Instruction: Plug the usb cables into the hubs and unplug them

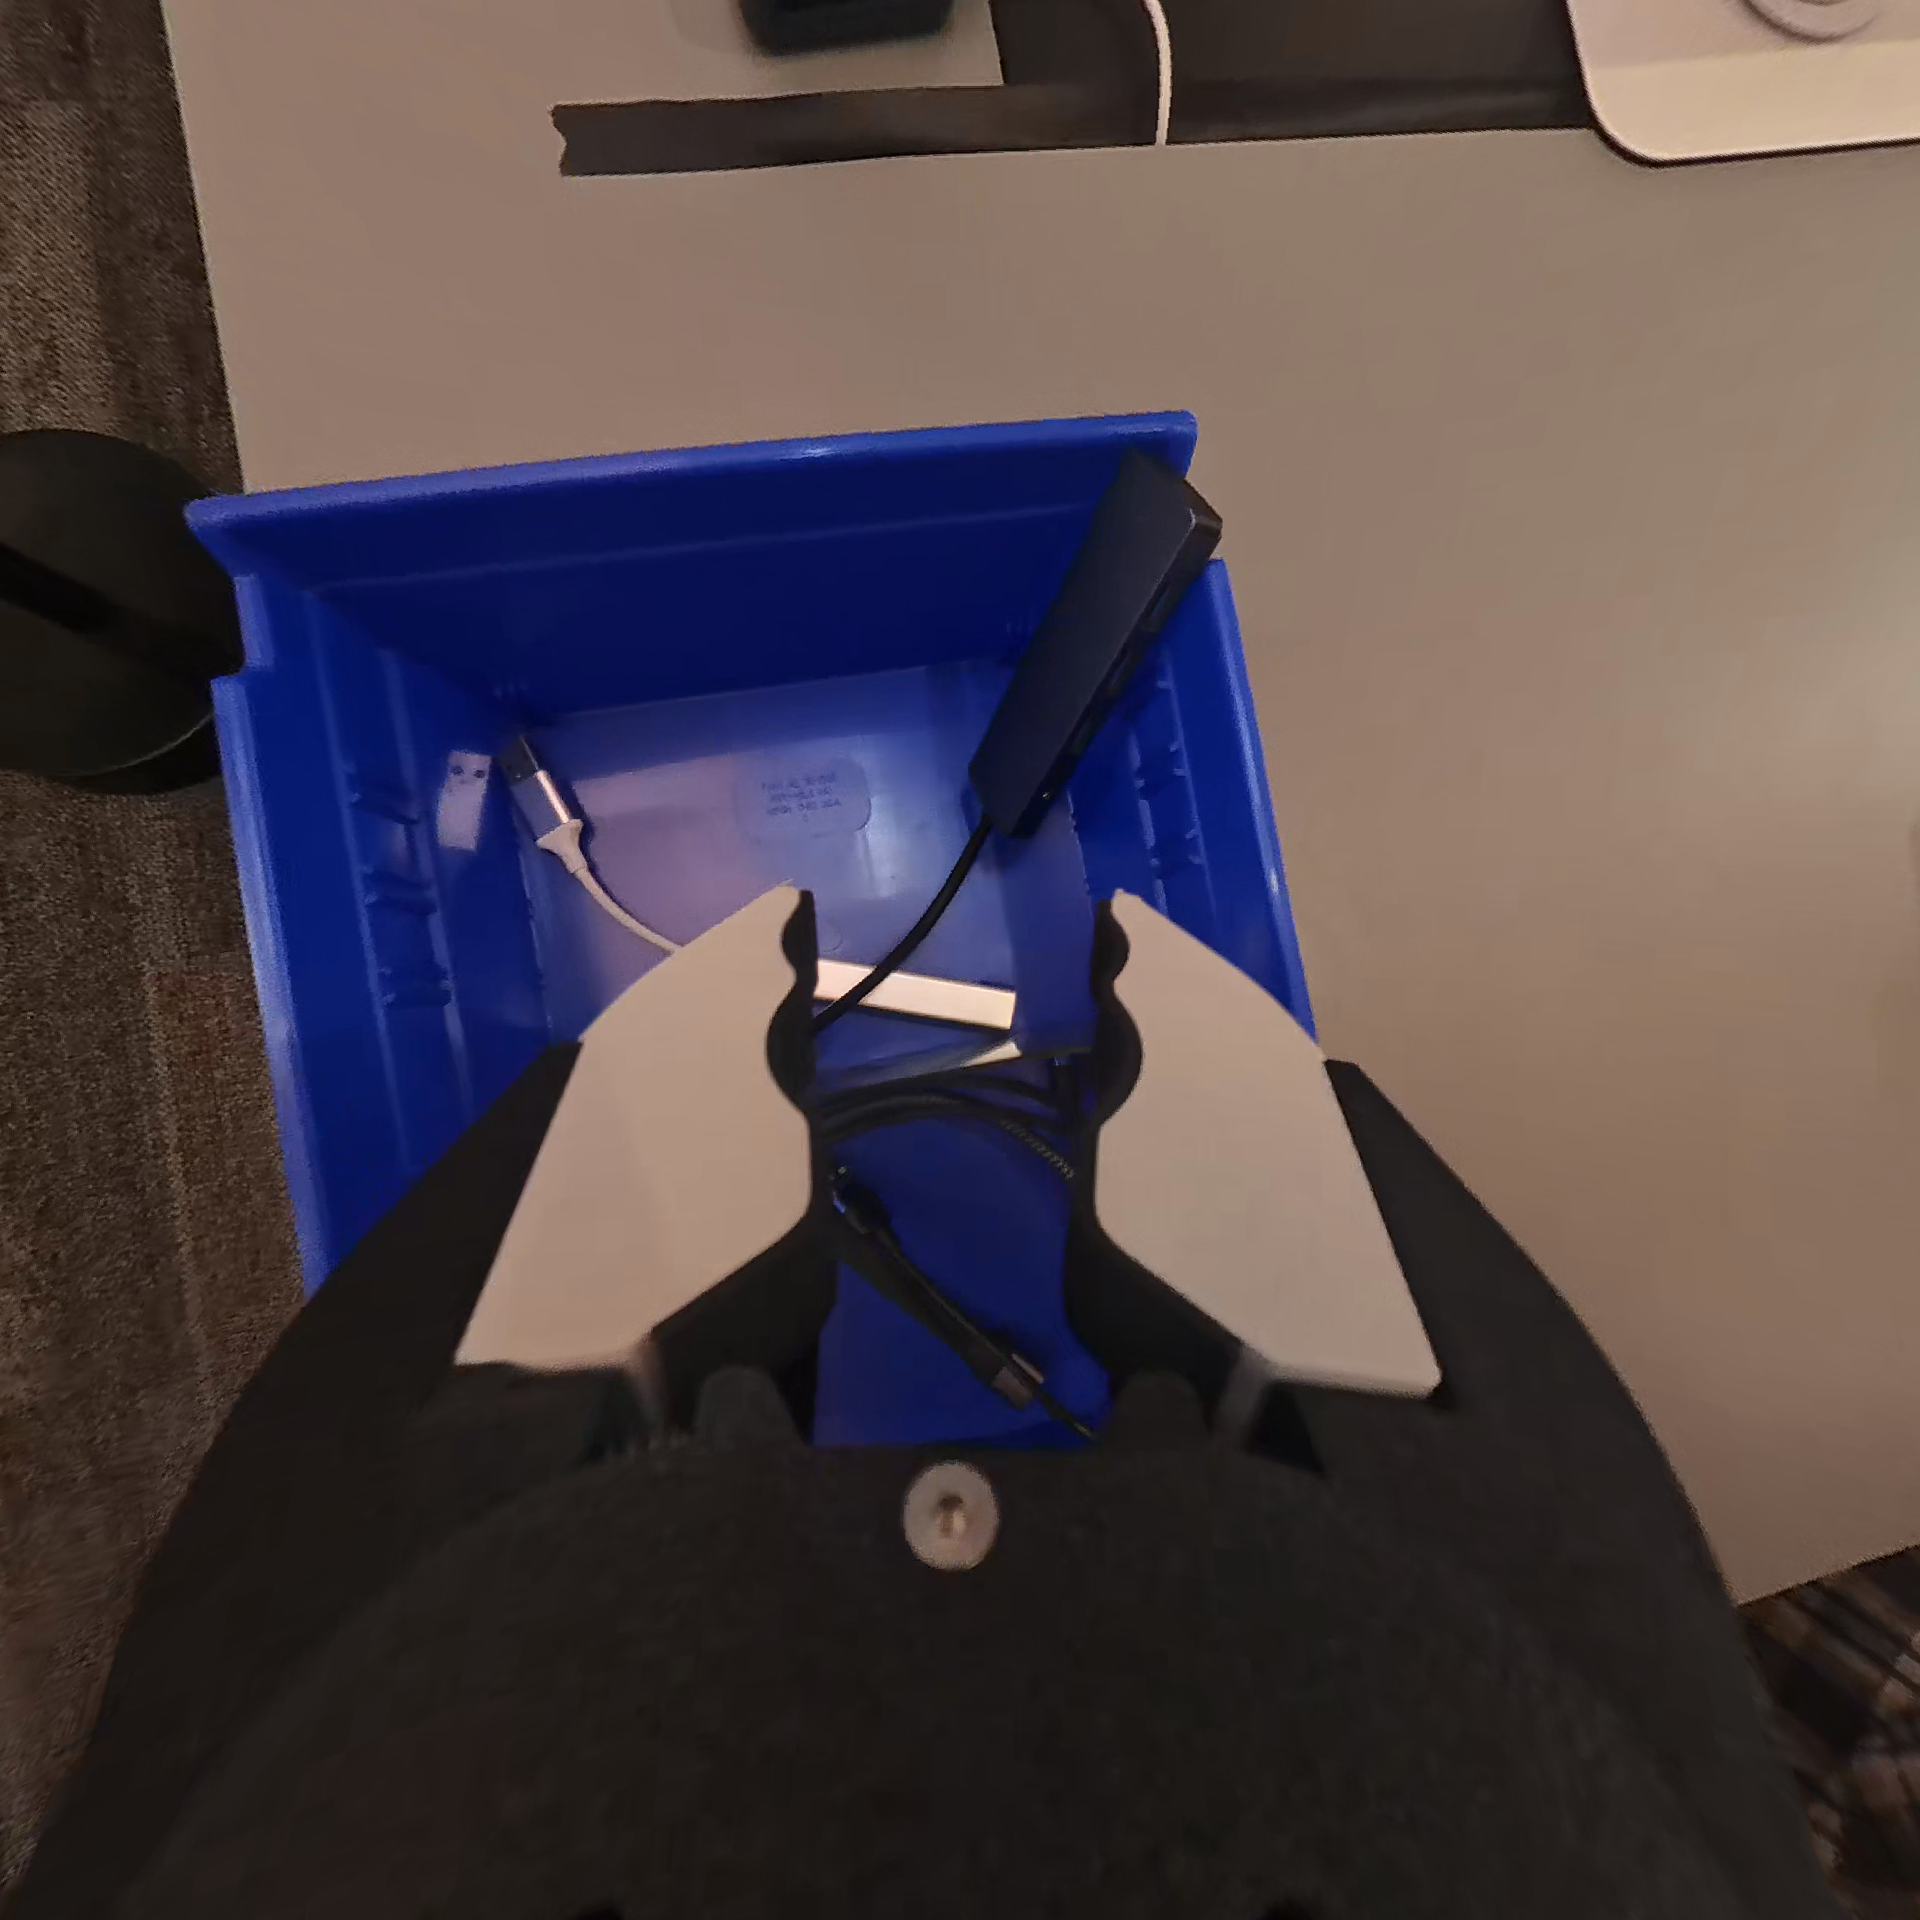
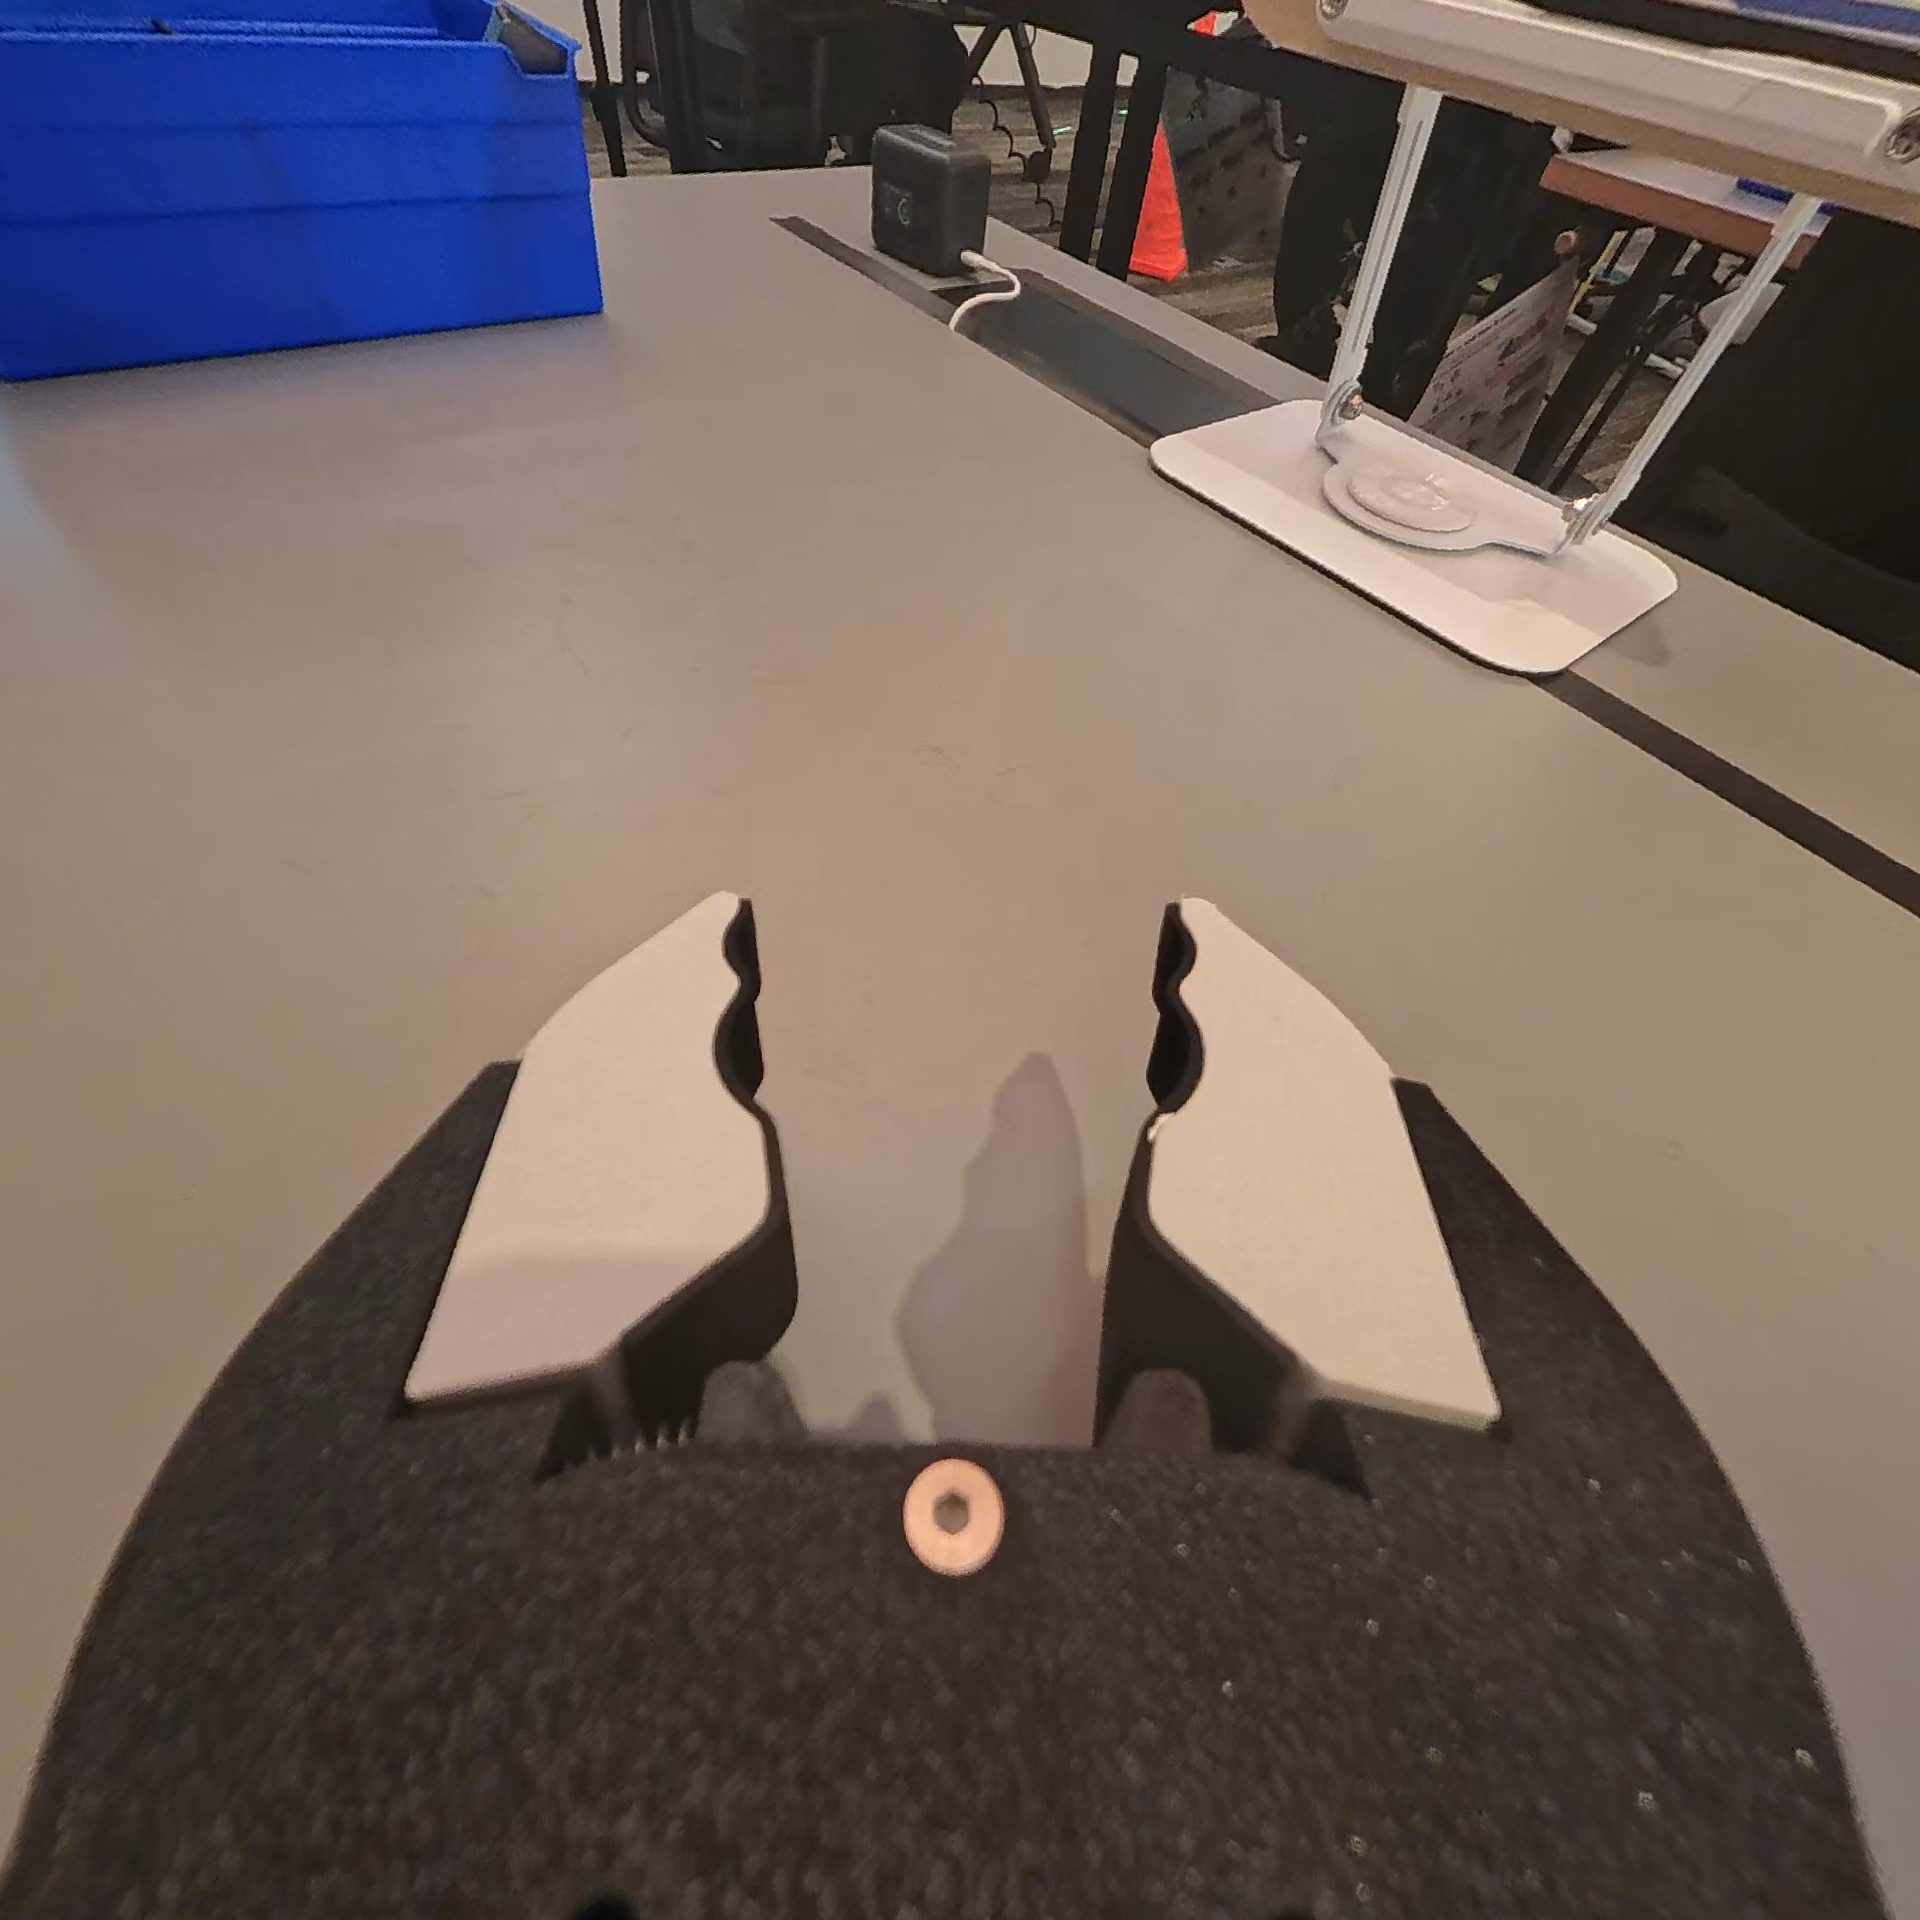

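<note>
Your left gripper (image 1: 956, 904) hangs spread over the blue bin (image 1: 665, 582) — dark hub (image 1: 1091, 644) leaning in its far right corner, white cable (image 1: 551, 810) on the floor. Your right gripper (image 2: 956, 914) — spread, empty — sits low over the grey table (image 2: 727, 623).

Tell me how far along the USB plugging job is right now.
Nothing looks plugged yet. The dark hub leans against the blue bin's right wall, and the white cable's silver plug lies loose on the bin floor. The left gripper hovers open over the bin, holding nothing. The right gripper is open over bare table. Picking, plugging and unplugging all remain.
</note>
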{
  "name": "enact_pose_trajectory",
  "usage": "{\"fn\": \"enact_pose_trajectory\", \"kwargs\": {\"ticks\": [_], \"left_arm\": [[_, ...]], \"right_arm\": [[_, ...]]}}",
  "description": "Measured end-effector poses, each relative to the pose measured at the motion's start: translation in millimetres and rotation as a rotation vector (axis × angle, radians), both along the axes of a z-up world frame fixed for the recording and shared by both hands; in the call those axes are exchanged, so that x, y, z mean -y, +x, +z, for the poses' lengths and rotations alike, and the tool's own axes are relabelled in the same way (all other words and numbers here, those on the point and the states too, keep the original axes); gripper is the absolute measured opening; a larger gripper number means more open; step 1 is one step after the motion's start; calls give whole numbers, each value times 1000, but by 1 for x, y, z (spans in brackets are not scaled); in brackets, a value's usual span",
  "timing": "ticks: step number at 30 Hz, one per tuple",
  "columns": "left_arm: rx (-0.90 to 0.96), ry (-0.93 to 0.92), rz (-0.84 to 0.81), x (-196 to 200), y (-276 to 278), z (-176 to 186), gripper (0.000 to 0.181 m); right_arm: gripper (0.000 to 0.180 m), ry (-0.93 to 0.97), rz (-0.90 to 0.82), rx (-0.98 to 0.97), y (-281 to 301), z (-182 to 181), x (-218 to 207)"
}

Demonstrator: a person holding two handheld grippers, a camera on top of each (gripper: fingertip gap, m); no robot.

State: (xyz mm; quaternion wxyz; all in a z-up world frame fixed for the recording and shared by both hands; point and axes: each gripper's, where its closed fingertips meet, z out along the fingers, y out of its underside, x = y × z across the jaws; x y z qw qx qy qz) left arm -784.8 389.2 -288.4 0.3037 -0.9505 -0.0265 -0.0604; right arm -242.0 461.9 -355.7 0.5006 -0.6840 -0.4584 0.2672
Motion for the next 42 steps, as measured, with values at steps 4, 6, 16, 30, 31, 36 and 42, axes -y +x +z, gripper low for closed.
{"fn": "enact_pose_trajectory", "kwargs": {"ticks": [4, 6, 16, 30, 31, 36, 42], "left_arm": [[43, 10, 1, -5, 3, -3, 50], [57, 10, 3, -7, 4, -6, 49], [184, 88, -2, -21, 22, -5, 49], [177, 171, -11, -41, 39, 7, 49], [178, 172, -12, -42, 40, 7, 49], [182, 172, -19, -47, 45, 7, 49], [190, 169, -25, -52, 47, 7, 49]], "right_arm": [[72, 6, 1, 5, -1, 0, 0], [72, 3, 2, 1, 0, 0, 0], [71, -4, 5, 3, 0, -1, 1], [69, -3, 13, 10, -1, -2, 2], [68, -3, 13, 11, -1, -2, 2], [67, -2, 14, 12, -1, -1, 3], [66, 0, 17, 13, -1, -1, 4]]}}
